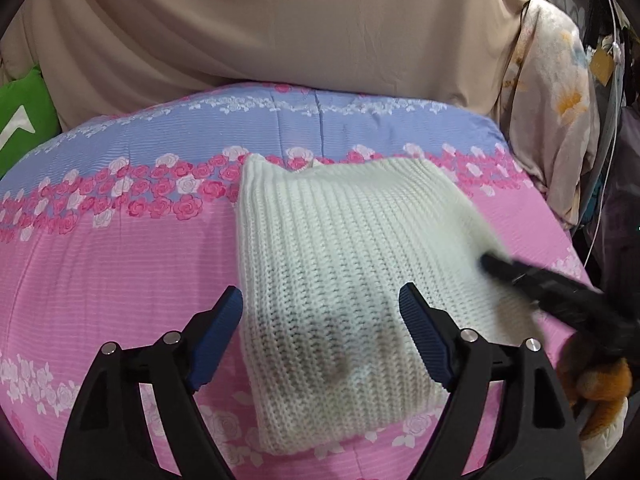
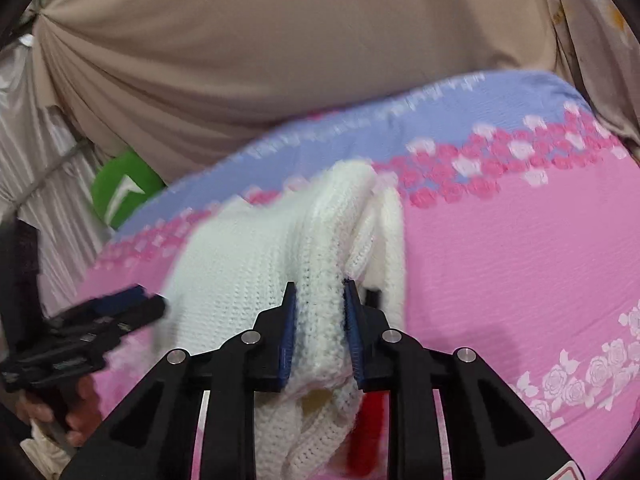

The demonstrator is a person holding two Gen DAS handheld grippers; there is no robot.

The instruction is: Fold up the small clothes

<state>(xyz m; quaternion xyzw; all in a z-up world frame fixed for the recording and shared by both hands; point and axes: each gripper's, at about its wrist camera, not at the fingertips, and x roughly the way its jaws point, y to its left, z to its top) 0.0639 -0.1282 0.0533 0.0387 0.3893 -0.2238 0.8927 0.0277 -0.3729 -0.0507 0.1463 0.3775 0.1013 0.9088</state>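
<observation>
Now the left gripper (image 1: 320, 312) hangs wide apart over the white knit (image 1: 340, 264), touching nothing; it lies doubled on the pink bedspread (image 1: 120, 280). Right gripper (image 2: 320, 312) clamps a bunched edge. Looks partly folded, with tidying left.

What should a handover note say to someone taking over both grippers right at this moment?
Left gripper: open, jaws either side of the white knit garment, not pressing it.
Right gripper: shut on a bunched edge of the knit, lifting it off the bedspread.
Done: the knit lies partly doubled over on the pink floral bedspread.
Left: lay the held edge down, release, square up the fold.
</observation>
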